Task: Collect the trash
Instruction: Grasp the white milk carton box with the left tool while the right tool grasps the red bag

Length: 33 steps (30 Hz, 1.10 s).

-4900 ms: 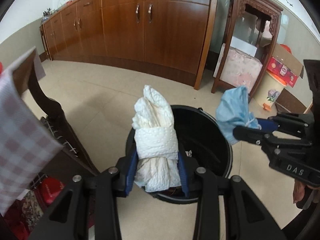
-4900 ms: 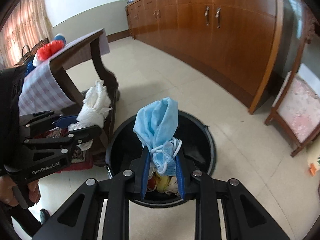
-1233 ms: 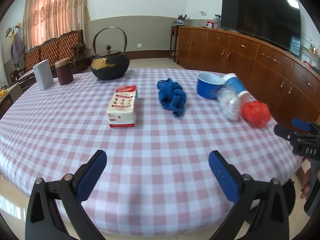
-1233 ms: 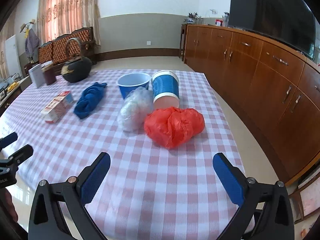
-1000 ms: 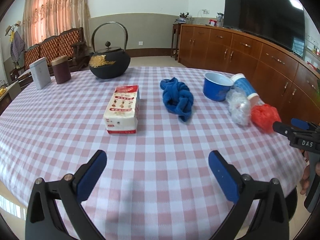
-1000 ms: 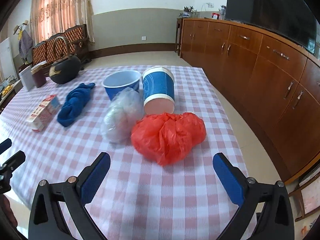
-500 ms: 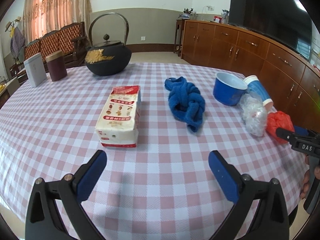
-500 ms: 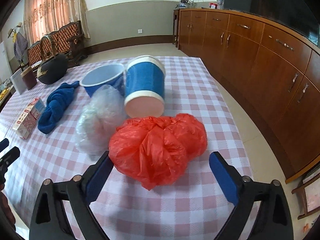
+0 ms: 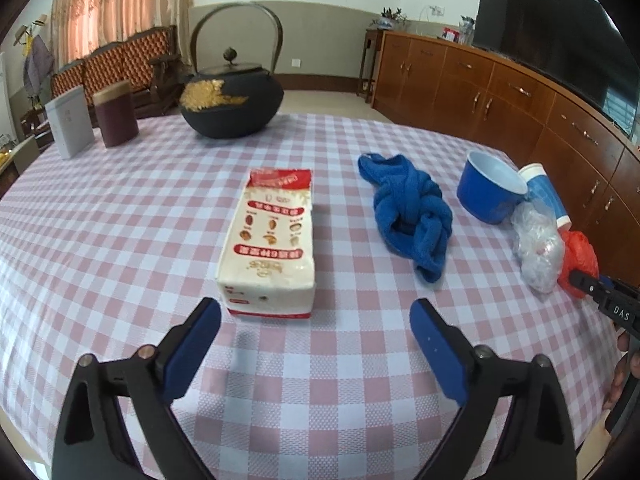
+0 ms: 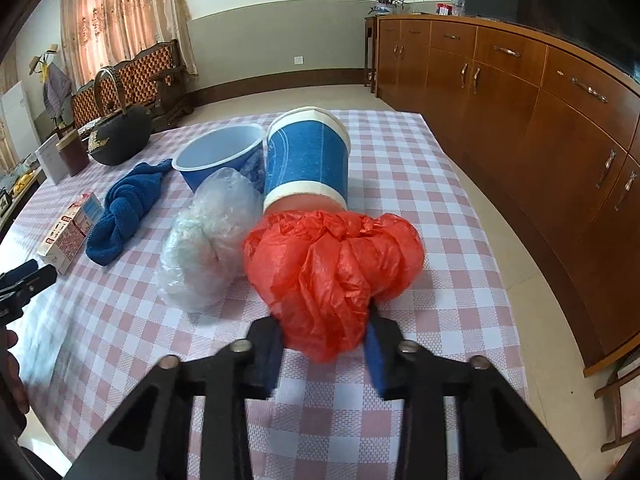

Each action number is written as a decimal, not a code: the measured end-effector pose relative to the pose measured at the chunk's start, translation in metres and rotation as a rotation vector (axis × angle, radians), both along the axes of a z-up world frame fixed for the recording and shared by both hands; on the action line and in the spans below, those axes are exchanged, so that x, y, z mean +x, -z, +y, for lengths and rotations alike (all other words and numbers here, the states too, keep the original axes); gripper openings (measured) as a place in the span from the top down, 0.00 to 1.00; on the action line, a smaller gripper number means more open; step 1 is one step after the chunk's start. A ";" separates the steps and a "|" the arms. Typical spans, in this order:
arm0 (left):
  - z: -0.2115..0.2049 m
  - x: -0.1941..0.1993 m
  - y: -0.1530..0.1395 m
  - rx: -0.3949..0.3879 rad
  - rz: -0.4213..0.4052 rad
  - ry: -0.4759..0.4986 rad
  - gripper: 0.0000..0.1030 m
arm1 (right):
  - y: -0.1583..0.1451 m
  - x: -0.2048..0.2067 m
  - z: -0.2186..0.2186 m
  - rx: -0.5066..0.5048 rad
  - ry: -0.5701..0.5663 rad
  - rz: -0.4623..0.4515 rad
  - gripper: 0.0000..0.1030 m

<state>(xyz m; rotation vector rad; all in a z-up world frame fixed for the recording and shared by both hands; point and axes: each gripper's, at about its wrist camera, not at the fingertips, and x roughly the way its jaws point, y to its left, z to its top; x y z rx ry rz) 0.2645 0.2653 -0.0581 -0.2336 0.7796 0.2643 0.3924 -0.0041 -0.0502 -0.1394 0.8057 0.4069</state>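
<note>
A crumpled red plastic bag (image 10: 334, 270) lies on the checked tablecloth (image 10: 420, 380). My right gripper (image 10: 324, 354) has its two pads pressed on the bag's near end. A crumpled clear plastic bag (image 10: 208, 240) lies to the left of it, and a tipped blue paper cup (image 10: 306, 162) and a blue bowl (image 10: 218, 160) lie behind. My left gripper (image 9: 316, 348) is open and empty above the cloth, just in front of a white and red tissue pack (image 9: 272, 240). The red bag (image 9: 580, 258) also shows at the right of the left wrist view.
A knotted blue towel (image 9: 408, 210) lies right of the tissue pack. A black iron kettle (image 9: 232, 102), a brown canister (image 9: 116, 114) and a grey tin (image 9: 70, 122) stand at the far side. A wooden cabinet (image 10: 540, 120) runs along the right.
My right gripper has moved forward to the red bag and closed on it. My left gripper has moved nearer the tissue pack and stays open.
</note>
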 end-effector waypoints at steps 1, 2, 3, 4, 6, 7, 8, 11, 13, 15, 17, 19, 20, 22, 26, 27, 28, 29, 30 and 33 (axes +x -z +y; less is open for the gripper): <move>0.000 0.000 -0.001 0.000 -0.001 0.001 0.09 | 0.000 0.000 0.000 0.001 0.001 -0.003 0.70; 0.001 0.001 -0.001 0.001 0.005 0.001 0.09 | -0.001 -0.001 0.000 0.002 0.005 -0.007 0.70; 0.002 0.003 0.000 -0.002 0.013 0.003 0.09 | -0.001 -0.002 0.000 0.002 0.007 -0.010 0.70; 0.002 0.005 0.001 -0.005 0.024 0.007 0.09 | 0.000 -0.001 0.000 0.003 0.008 -0.007 0.70; 0.002 0.008 0.000 -0.003 0.032 0.006 0.12 | 0.001 -0.001 0.000 0.003 0.013 -0.001 0.70; 0.002 0.007 -0.001 0.006 0.028 0.003 0.12 | 0.001 -0.001 0.000 0.004 0.015 0.000 0.71; 0.002 0.008 -0.003 0.021 0.023 -0.004 0.12 | 0.000 -0.001 0.000 0.004 0.017 0.002 0.71; 0.008 0.015 -0.005 0.027 0.025 -0.021 0.16 | -0.001 -0.002 0.003 -0.003 0.013 0.005 0.72; 0.012 0.022 -0.004 0.036 0.041 -0.020 0.22 | -0.001 -0.001 0.003 -0.006 0.013 0.009 0.73; 0.015 0.030 0.000 0.047 0.091 -0.030 0.24 | -0.002 0.000 0.003 -0.007 0.014 0.013 0.73; 0.020 0.029 -0.002 0.046 0.099 -0.045 0.24 | -0.002 0.000 0.002 -0.010 0.015 0.014 0.73; 0.022 0.028 -0.004 0.070 0.086 -0.053 0.24 | -0.002 0.000 0.001 -0.007 0.016 0.013 0.73; 0.023 0.029 -0.004 0.072 0.086 -0.046 0.24 | -0.001 0.001 0.001 -0.007 0.017 0.014 0.73; 0.023 0.035 0.000 0.089 0.097 -0.037 0.24 | 0.001 0.001 0.001 -0.005 0.021 0.018 0.73; 0.027 0.051 0.010 0.067 0.136 0.005 0.49 | 0.001 0.000 0.002 -0.005 0.023 0.020 0.75; 0.026 0.052 0.010 0.083 0.142 0.004 0.49 | 0.000 0.000 0.002 -0.004 0.023 0.019 0.77; 0.025 0.051 0.010 0.078 0.134 0.007 0.49 | 0.000 -0.001 0.002 -0.003 0.023 0.017 0.79; 0.025 0.048 0.010 0.070 0.124 0.012 0.50 | -0.001 -0.002 0.002 -0.003 0.025 0.014 0.80; 0.024 0.045 0.009 0.072 0.112 0.011 0.50 | -0.002 -0.002 0.001 0.000 0.024 0.015 0.82; 0.020 0.030 0.002 0.071 0.077 0.008 0.50 | -0.005 -0.008 0.000 0.004 0.021 0.009 0.85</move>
